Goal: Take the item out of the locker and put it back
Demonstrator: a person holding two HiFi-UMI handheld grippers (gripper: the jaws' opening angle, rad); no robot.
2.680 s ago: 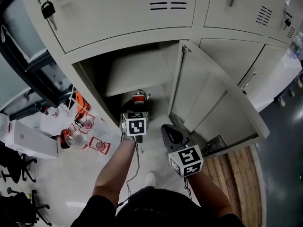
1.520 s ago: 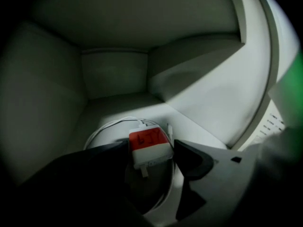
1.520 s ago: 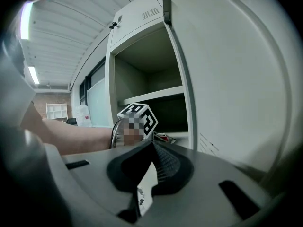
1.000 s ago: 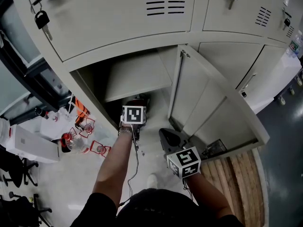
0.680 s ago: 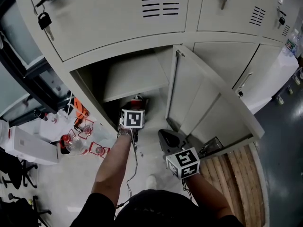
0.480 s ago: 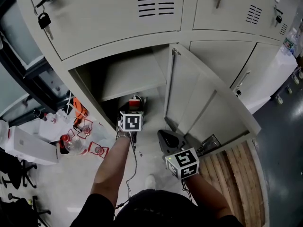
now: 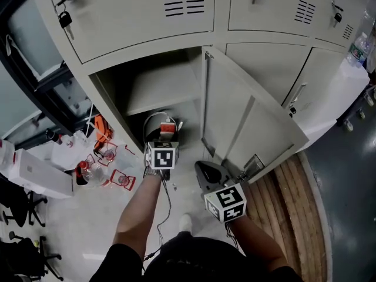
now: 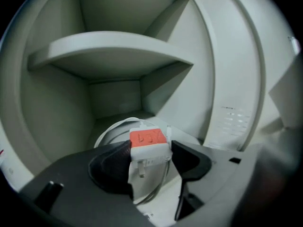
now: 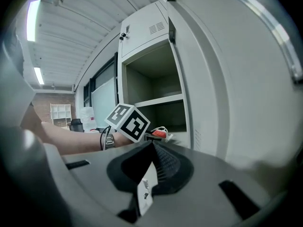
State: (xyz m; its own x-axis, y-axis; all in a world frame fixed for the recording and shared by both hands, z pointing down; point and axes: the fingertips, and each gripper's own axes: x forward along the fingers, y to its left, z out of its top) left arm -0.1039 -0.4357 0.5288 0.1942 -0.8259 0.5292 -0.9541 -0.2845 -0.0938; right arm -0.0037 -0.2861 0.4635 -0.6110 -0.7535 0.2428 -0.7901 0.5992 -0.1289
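- The left tongs (image 8: 150, 150) are pinching a white charger (image 8: 147, 139) that has a red label on its top. One black pad presses on each side of it.
- A white cable (image 8: 114, 126) is joined to the charger and makes a loop behind it.
- In the head view the charger (image 7: 168, 126) is at the mouth of the open compartment of the locker (image 7: 147, 50), lower than the shelf (image 7: 161, 87). Whether it touches the bottom of the compartment, I cannot tell.
- The door (image 7: 247, 119) stands wide open at the right of this compartment.
- The right tongs (image 9: 152, 148) are pressed together and hold nothing. They are outside the locker, near the lower edge of the door.
- Plastic bottles (image 7: 88, 172) lie on the floor at the left of the locker.
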